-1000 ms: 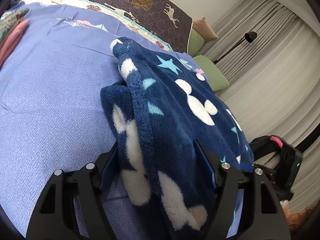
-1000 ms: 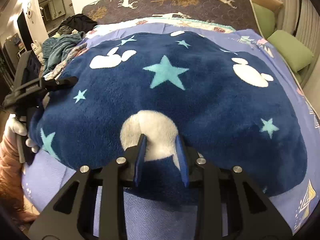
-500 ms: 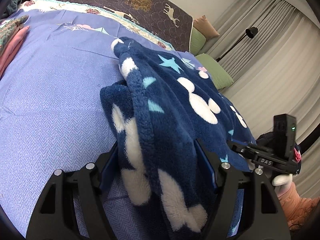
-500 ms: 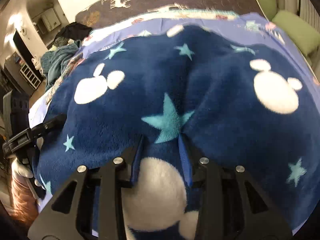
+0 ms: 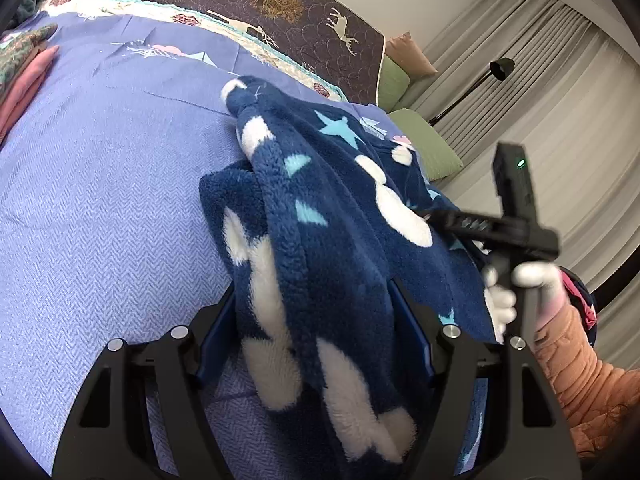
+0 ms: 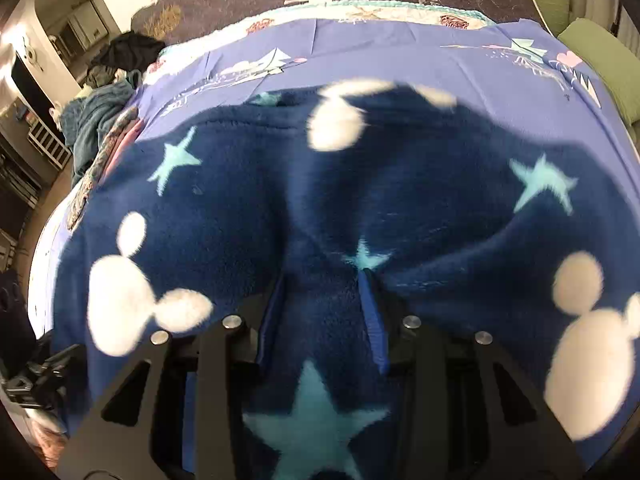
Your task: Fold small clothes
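Observation:
A navy fleece garment (image 5: 332,208) with white mouse shapes and teal stars lies on the blue bed sheet (image 5: 100,200). My left gripper (image 5: 312,292) is shut on a thick bunch of it, lifted off the sheet. In the right wrist view the fleece (image 6: 240,184) fills most of the picture, folded over itself. My right gripper (image 6: 322,280) has a ridge of fleece pinched between its blue pads while its jaws are opening. The left wrist view shows the right gripper (image 5: 500,224) held by a white-gloved hand over the garment's right side.
Folded pink and patterned clothes (image 5: 20,76) lie at the sheet's left edge, with a teal heap (image 6: 96,120) beyond. A dark deer-print blanket (image 5: 280,4) covers the bed's far end. Green cushions (image 5: 424,148), a black floor lamp (image 5: 500,68) and curtains stand on the right.
The right gripper has carried its fold of fleece forward across the garment, and in the left wrist view it has come in from the right edge. The left gripper has kept still.

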